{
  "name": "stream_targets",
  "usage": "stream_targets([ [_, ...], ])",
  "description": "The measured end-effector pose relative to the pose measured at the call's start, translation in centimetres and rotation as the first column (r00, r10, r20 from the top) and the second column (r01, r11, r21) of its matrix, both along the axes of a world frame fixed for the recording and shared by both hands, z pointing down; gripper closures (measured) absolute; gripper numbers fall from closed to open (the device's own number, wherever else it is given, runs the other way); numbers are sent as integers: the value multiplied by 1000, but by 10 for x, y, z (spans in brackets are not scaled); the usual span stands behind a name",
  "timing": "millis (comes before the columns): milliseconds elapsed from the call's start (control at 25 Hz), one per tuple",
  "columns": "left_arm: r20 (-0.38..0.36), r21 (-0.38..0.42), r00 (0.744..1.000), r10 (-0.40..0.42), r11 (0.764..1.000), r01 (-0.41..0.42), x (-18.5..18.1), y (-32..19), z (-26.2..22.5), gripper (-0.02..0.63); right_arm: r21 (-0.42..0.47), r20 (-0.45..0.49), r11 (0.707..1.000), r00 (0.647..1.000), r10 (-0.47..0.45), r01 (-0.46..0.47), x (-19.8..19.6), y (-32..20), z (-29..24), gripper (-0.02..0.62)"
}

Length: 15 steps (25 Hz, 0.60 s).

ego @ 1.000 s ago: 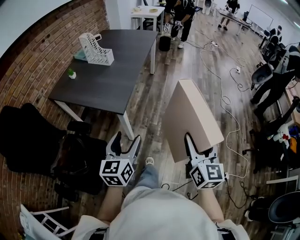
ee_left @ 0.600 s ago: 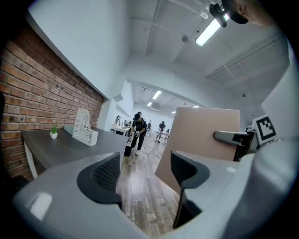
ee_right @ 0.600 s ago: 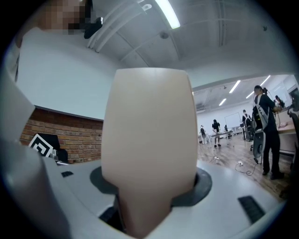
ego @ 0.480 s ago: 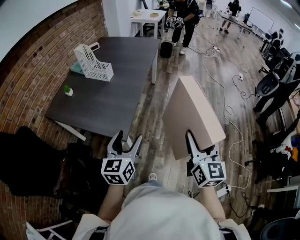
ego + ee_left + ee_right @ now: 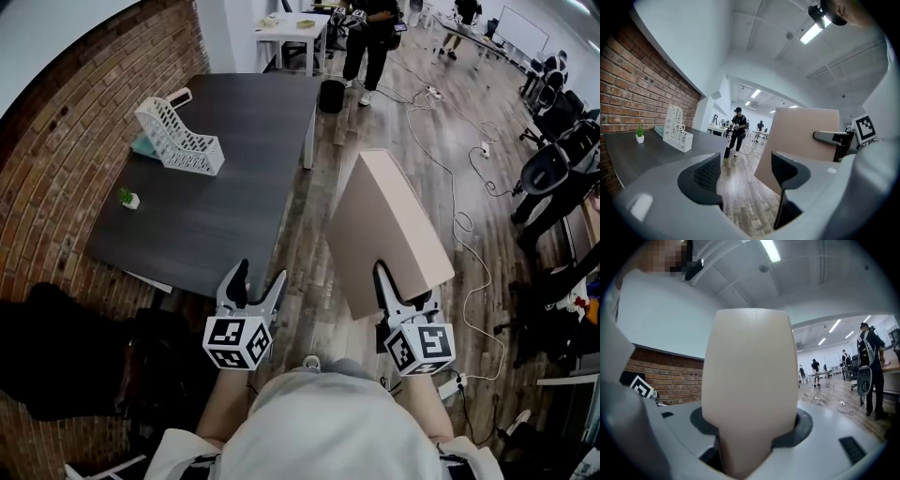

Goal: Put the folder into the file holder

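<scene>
Small potted plant (image 5: 127, 198) on dark table (image 5: 244, 141) beside brick wall (image 5: 47, 187)

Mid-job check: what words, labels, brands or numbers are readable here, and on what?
No text can be read anywhere.
The folder: blank face, no label.
The file holder: no label visible.
The marker cubes: black-and-white square patterns only, no letters or numbers.
The whiteboard: too small to tell whether anything is written on it.

Beige folder (image 5: 386, 234), white file holder (image 5: 178, 141) — dark-grey table (image 5: 234, 183).
</scene>
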<state>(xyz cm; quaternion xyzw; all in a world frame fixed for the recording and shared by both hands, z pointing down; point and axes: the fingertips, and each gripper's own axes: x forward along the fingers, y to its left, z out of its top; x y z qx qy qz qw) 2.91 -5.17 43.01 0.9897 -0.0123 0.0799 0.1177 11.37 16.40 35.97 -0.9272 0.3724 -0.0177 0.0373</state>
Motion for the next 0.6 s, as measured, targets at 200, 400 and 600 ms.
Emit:
stream_targets([
  [200,13,-3,999,-30,1000,30,10,-17,6,278,-8,15,1000,999,-30,30,20,-21,6,322],
  [400,23,-4,995,-93,996,93,26,-41,13,278,-5,21,996,996,-92,92,49,-51,13,322],
  [600,18,6,984,-180,984,180,51,-74,13,278,11,10,986,986,-169,169,93,-91,12,322],
])
